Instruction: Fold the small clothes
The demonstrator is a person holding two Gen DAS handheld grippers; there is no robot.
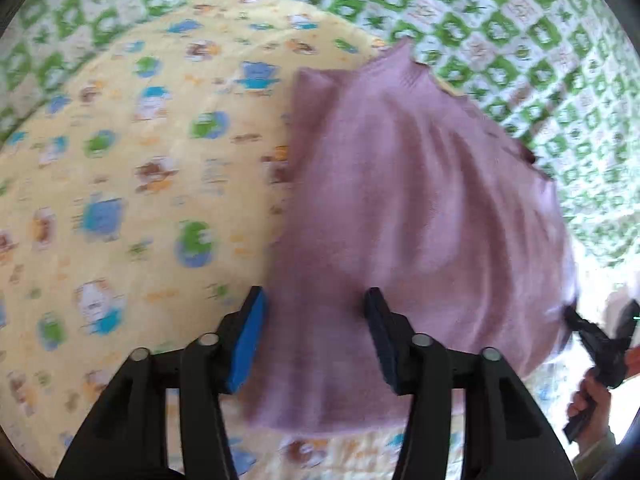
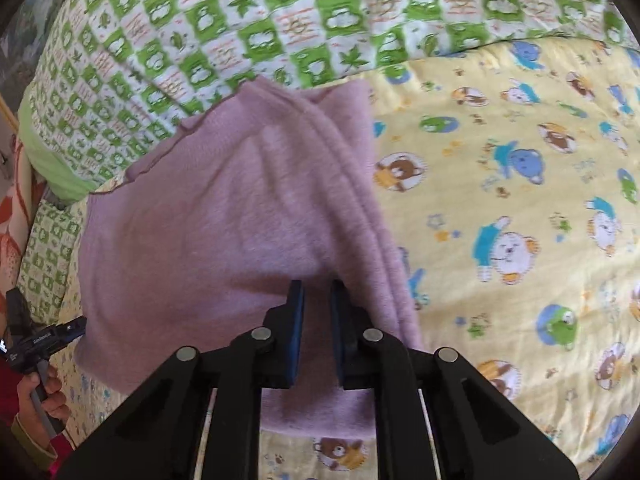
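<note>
Mauve fleece garment [image 2: 224,216] folded on yellow animal-print quilt [image 2: 500,184].
Left gripper [image 1: 316,332] gapes above it; right gripper [image 2: 316,320], narrowly parted, holds nothing.

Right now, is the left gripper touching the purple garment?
Cannot tell. In the left wrist view the left gripper stands open over the purple garment, cloth showing between the pads; blur hides any contact or gap.

Little garment [image 2: 224,216] is plain dusty lilac, yellow blanket [image 2: 500,184] has cartoon bears and frogs in blue, green, brown, and the quilt [image 2: 248,20] is green-and-white checks.
</note>
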